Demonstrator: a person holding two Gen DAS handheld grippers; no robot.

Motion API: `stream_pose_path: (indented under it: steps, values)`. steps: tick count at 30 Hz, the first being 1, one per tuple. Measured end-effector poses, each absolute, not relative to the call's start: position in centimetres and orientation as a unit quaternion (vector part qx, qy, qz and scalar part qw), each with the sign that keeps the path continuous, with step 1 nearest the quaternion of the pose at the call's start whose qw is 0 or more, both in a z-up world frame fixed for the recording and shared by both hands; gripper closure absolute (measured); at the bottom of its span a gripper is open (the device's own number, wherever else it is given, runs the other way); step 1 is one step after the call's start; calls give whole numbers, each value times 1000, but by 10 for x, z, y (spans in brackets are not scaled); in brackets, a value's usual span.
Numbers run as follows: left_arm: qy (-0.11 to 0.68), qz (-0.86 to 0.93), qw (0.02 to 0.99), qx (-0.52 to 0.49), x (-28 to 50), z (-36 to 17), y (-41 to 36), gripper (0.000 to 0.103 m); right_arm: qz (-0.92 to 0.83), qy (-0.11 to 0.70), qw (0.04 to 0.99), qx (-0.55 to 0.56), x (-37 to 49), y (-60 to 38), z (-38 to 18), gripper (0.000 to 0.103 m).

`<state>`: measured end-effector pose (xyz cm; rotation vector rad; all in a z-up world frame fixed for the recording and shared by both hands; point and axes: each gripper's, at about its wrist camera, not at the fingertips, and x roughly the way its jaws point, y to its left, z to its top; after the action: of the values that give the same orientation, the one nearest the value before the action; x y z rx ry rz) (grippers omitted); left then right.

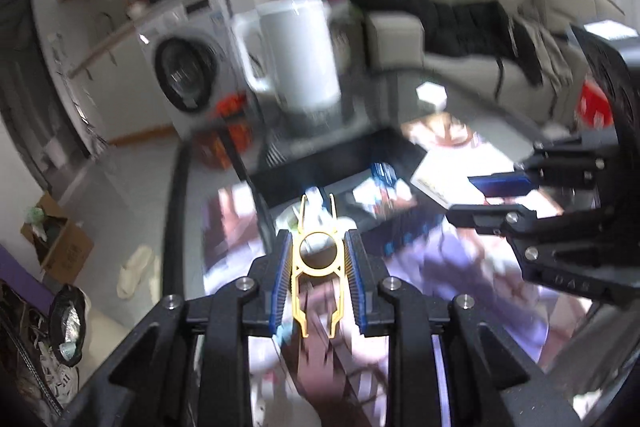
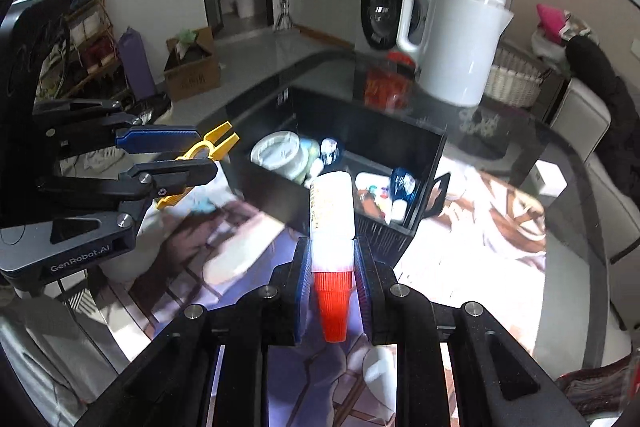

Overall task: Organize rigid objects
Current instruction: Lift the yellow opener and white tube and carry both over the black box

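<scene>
Nearest the right wrist lens: a red cap (image 2: 333, 307) of a white bottle (image 2: 332, 205), clenched between the right gripper (image 2: 333, 291) jaws, long axis running straight ahead along the fingers, body end toward the black bin (image 2: 416, 223). Nearest the left wrist lens: a yellow plastic clip (image 1: 319, 267) with a ring in the middle, grasped crosswise by the left gripper (image 1: 319, 269) jaws, its 2 prongs pointing forward. Both loads held clear above the patterned counter (image 2: 480, 259), neither resting on it.

Bin straight ahead of the bottle and just beyond its far end; already holding a white lidded tub (image 2: 277, 154) and small packets. Right hand probably the nearer one to the bin, with the bottle almost over the near wall; left hand off to the side, clip level with the bin's left corner. White kettle (image 2: 454, 43) standing well behind the bin, out of the way.
</scene>
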<state>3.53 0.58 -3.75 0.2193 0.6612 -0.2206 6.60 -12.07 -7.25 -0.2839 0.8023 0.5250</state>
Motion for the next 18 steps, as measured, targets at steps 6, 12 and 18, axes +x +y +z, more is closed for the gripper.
stream_pose_path:
  steps: [6, 12, 18]
  values:
    - [229, -75, 966, 90, 20, -5, 9, 78, 239, 265, 929, -101, 47, -130, -31, 83]
    - [160, -47, 983, 82, 5, 11, 12, 78, 216, 143, 961, -101, 14, -136, 4, 83]
    - [153, -45, 984, 74, 3, 15, 12, 78, 220, 146, 960, -92, 13, -139, 6, 83]
